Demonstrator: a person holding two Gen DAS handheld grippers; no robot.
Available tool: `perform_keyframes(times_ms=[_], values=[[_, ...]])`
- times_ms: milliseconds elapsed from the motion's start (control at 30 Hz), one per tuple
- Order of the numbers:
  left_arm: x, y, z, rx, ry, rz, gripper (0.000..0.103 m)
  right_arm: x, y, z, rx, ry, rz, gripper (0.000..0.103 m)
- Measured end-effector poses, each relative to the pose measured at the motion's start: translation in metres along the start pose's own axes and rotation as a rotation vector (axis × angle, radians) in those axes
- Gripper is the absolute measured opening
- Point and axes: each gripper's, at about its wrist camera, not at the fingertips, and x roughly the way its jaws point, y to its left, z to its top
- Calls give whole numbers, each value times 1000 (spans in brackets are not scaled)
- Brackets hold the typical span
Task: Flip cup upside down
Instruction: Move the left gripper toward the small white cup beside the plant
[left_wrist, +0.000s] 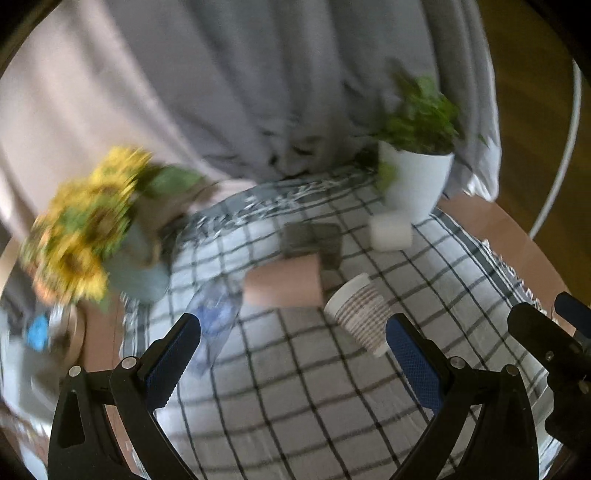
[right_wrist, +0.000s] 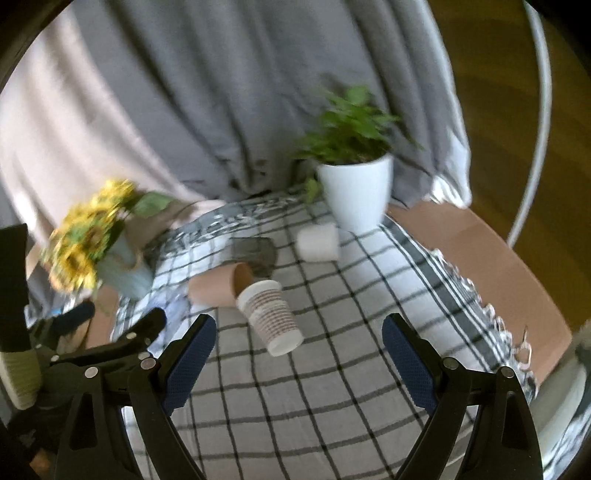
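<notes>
- While both sets of jaws stand wide and grip nothing, the left gripper (left_wrist: 293, 347) and the right gripper (right_wrist: 299, 347) hang over bare checked tablecloth (right_wrist: 314, 406), which fills the near ground of both views.
- In the left wrist view the right gripper (left_wrist: 546, 332) shows at 4 o'clock, close beside the left one; in the right wrist view the left gripper (right_wrist: 122, 332) shows at 8 o'clock.
- The striped paper cup (right_wrist: 271, 317) lies on its side on the cloth just ahead of the right gripper's fingertips, at about 12 o'clock, rim toward the camera. In the left wrist view the same cup (left_wrist: 360, 314) lies at 1 o'clock, just beside the right-hand blue pad (left_wrist: 413, 365).
- Just behind it, touching or nearly so, a brown cup (right_wrist: 218, 288) lies on its side at 11 o'clock, mouth to the right.
- A clear plastic item (left_wrist: 214, 325), too blurred to name, lies by the left pad at 11 o'clock in the left view.
- Further back sits a dark grey object (right_wrist: 255, 254), then a small white cup (right_wrist: 319, 243) lying at 1 o'clock, apart from the others.
- At the far edge, a white pot with a green plant (right_wrist: 354, 192) stands at 1 o'clock and a sunflower bunch in a pale vase (right_wrist: 99, 236) at 10 o'clock, before a grey curtain (right_wrist: 221, 92).
- The cloth's fringed edge (right_wrist: 491, 306) runs along the right, with bare brown tabletop (right_wrist: 480, 243) beyond it.
</notes>
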Motion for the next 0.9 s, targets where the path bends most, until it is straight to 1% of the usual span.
perform_keyframes(times_ms=[167, 200, 233, 300, 433, 467, 533, 633, 733, 833, 900], values=[[34, -26, 37, 174, 20, -25, 102, 25, -25, 12, 178, 45, -67, 91], [43, -34, 46, 226, 20, -41, 102, 30, -29, 14, 210, 53, -73, 91], [48, -38, 50, 256, 22, -44, 102, 36, -34, 17, 242, 64, -87, 91], [61, -52, 63, 348, 14, -59, 102, 47, -43, 22, 302, 73, -107, 91], [86, -78, 79, 492, 6, -86, 102, 65, -56, 29, 386, 94, -148, 91], [95, -87, 82, 548, 3, -86, 102, 70, -60, 30, 404, 97, -155, 91], [106, -100, 83, 623, -8, -70, 102, 77, -66, 32, 432, 102, -178, 91], [128, -122, 80, 763, -32, -32, 99, 88, -77, 31, 468, 97, -218, 91], [147, -138, 73, 865, -31, -28, 99, 99, -86, 29, 487, 103, -254, 91], [166, -156, 58, 1005, -40, -8, 96, 117, -93, 25, 505, 149, -266, 91], [176, -164, 51, 1076, -48, 5, 96, 127, -96, 22, 510, 185, -264, 91]])
